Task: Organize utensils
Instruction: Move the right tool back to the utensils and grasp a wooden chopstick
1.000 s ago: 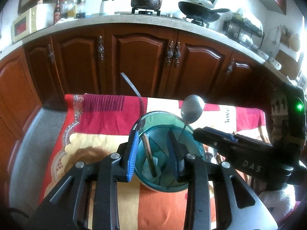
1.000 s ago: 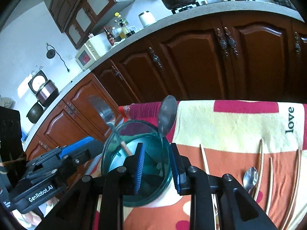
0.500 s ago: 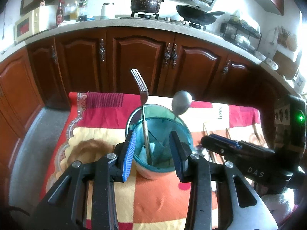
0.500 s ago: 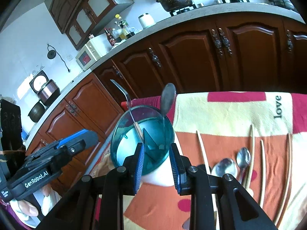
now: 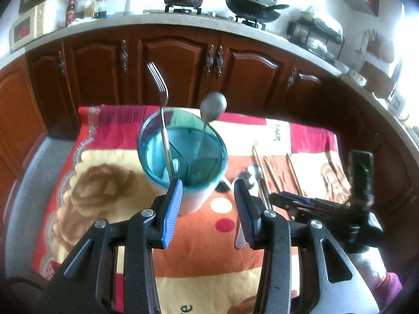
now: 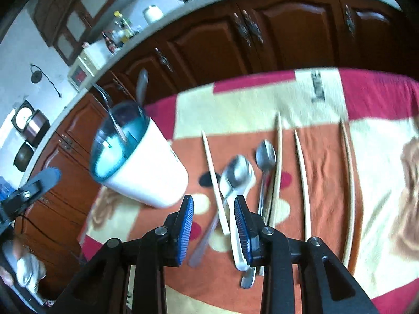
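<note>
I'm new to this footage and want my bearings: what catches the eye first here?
The teal-rimmed white utensil holder stands on a bright red, orange and cream blanket, with a fork and a spoon sticking up from it. To its right lie loose spoons and pale chopsticks. The right tongs, empty and opening, hover over them.

Two close, downward wrist views sharing holder [image 5: 183, 157]
</note>
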Available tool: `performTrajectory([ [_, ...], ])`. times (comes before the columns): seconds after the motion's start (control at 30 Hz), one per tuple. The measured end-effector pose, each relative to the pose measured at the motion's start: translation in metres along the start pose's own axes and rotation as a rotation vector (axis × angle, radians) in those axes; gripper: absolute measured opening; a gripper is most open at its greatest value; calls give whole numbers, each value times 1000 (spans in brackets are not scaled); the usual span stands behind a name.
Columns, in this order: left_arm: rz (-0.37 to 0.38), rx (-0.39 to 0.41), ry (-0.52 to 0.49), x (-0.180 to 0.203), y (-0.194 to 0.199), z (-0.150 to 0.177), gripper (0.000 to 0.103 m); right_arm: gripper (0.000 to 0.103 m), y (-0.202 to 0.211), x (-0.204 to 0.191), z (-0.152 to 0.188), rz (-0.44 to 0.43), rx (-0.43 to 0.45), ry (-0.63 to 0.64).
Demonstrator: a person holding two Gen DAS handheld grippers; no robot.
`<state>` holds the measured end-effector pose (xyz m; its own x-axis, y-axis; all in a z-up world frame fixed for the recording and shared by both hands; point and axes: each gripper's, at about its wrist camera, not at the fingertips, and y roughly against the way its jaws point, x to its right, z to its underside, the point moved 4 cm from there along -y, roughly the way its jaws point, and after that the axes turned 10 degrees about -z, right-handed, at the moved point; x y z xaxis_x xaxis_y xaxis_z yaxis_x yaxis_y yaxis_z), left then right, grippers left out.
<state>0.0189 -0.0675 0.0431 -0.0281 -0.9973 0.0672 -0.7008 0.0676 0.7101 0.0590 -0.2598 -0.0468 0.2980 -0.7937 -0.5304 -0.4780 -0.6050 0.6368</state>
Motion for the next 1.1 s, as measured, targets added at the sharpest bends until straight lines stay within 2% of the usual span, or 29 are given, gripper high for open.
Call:
performTrajectory([
  [0.1, 3, -33, -3, 3, -6, 10, 40, 30, -17, 0, 6, -7, -36, 11],
  [0.17, 6, -52, -6, 5, -9, 15, 40, 30, -30, -1, 6, 17, -54, 33],
  [0.37, 9, -69, -24, 9, -15, 20, 40, 30, -70, -1, 1, 204, -88, 98],
  [0.5, 12, -83, -34, 12, -20, 22, 40, 30, -82, 0, 1, 264, -97, 155],
  [0.57, 15, -93, -36, 14, -23, 24, 40, 16, -79, 5, 1, 293, -85, 152],
  [0.7, 22, -109, -46, 20, -28, 27, 40, 12, -62, 23, 0, 216, -44, 24],
  [0.73, 25, -112, -49, 21, -28, 28, 40, 5, -57, 26, 1, 208, -29, -1],
  [0.77, 28, -115, -54, 24, -29, 29, 40, 4, -50, 31, 2, 210, -5, -24],
  [0.93, 48, -127, -79, 38, -29, 33, 40, 4, -24, 56, 9, 157, 39, -147],
  [1.1, 68, -133, -98, 52, -30, 36, 40, 4, 6, 77, 19, 153, 73, -220],
])
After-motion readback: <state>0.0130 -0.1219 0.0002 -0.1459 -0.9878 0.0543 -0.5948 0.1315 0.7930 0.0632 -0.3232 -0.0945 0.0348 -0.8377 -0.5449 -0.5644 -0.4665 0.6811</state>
